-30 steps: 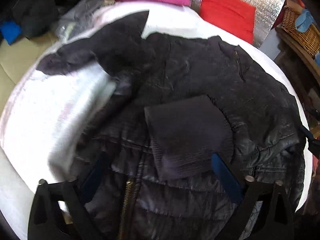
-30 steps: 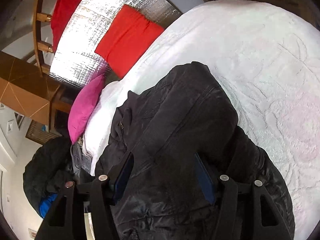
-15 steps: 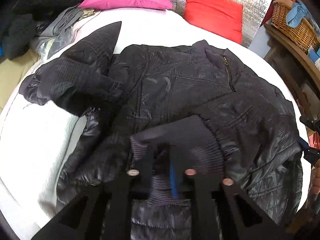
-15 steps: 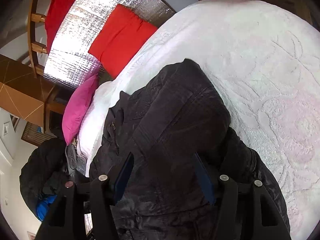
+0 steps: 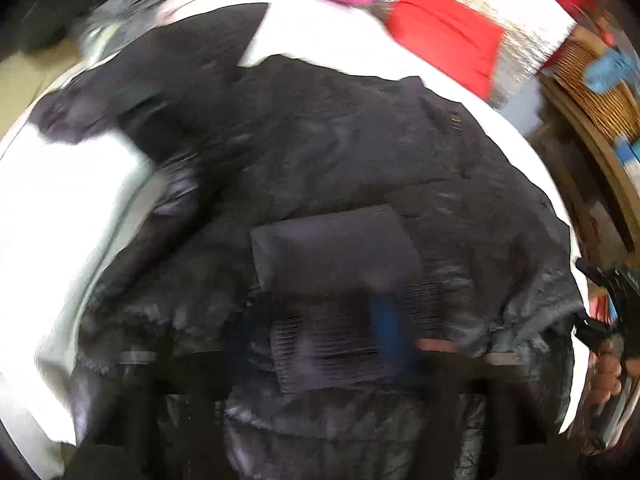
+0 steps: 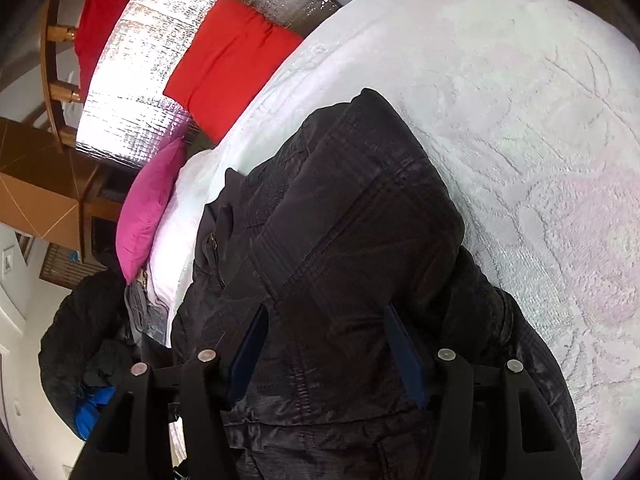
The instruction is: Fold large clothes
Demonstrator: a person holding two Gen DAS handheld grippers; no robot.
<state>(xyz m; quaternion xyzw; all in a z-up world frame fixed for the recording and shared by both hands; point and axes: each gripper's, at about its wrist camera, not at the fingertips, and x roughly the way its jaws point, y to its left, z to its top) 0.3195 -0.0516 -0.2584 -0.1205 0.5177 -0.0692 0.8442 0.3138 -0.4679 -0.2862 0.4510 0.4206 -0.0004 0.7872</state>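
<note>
White bedspread [image 6: 520,100] open rightward, black jacket [image 6: 360,220] at its edge

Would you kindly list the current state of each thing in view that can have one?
Black quilted jacket: spread on the white bedspread, right sleeve folded across.
Ribbed knit cuff: lying on the jacket front, between the jaws.
Left gripper: jaws opening, blurred.
Right gripper: jaws apart astride the jacket.

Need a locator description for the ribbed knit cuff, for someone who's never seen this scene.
Find the white bed with the black jacket spread over it. The ribbed knit cuff lies on the jacket's middle: a matte, finely ribbed rectangle, unlike the shiny quilted fabric around it.
</note>
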